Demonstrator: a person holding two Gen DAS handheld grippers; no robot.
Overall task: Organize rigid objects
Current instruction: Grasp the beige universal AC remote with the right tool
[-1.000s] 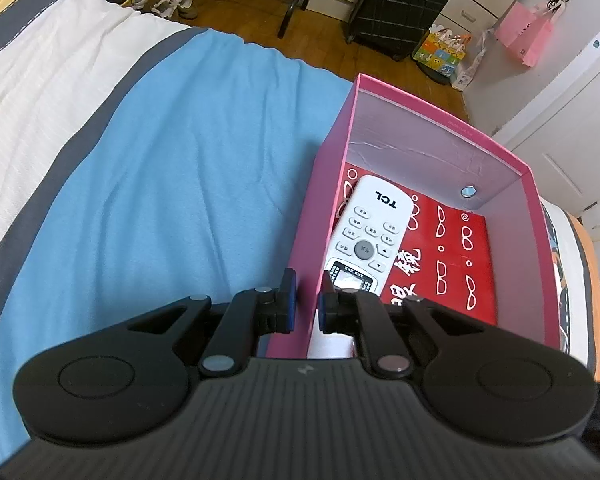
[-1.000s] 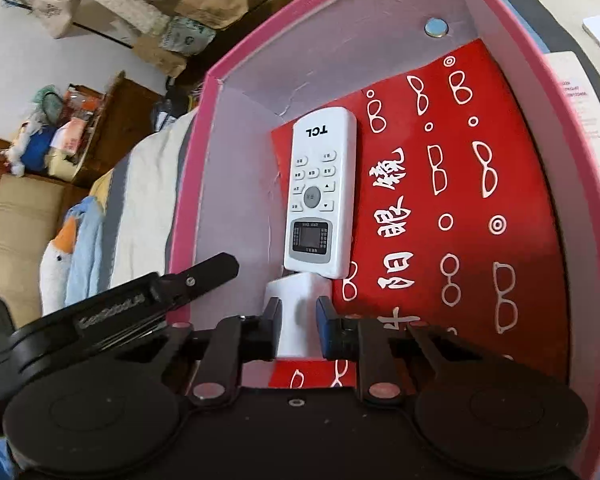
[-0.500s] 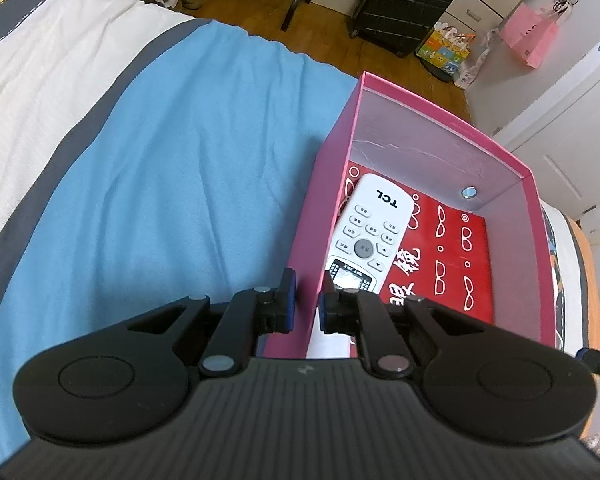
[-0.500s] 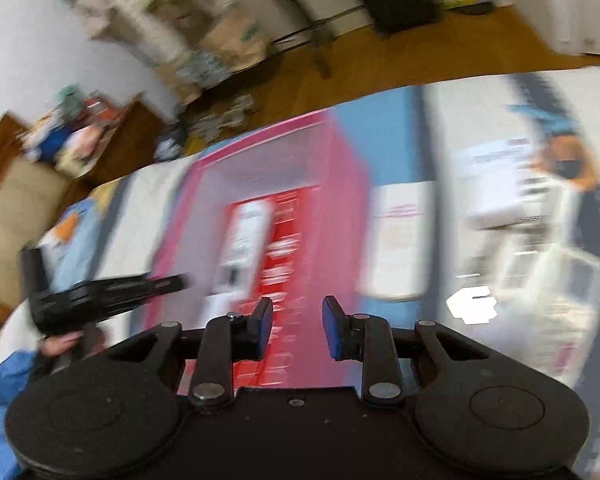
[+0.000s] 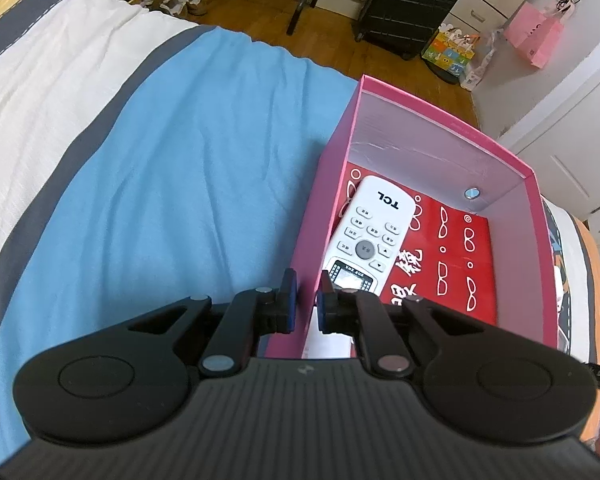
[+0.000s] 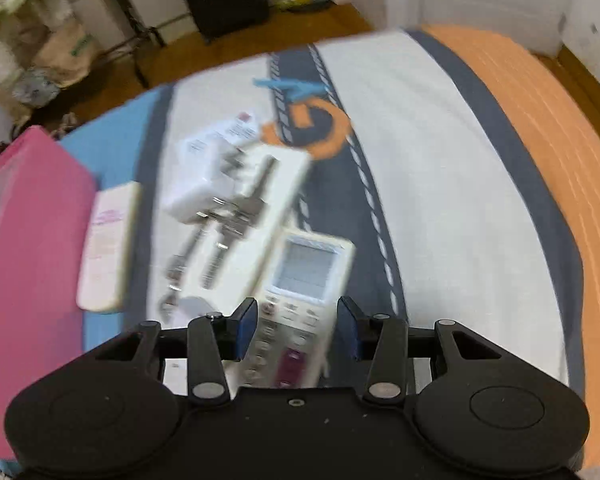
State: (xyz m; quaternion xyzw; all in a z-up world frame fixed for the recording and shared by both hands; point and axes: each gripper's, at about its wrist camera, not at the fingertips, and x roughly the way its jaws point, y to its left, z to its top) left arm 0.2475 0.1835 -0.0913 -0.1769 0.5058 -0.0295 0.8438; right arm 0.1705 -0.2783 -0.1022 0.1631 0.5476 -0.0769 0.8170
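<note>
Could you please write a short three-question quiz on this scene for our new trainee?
1. True or false: the left gripper is clamped on the near wall of the pink box.
2. Which item already lies inside the box? A) the white TCL remote B) the plug adapter C) a pair of scissors
3. Fill in: the right gripper has just been opening its jaws, and between them lies the remote with a ____.

Key: 1 true; 2 A; 3 screen. The pads do not press on it yet.
</note>
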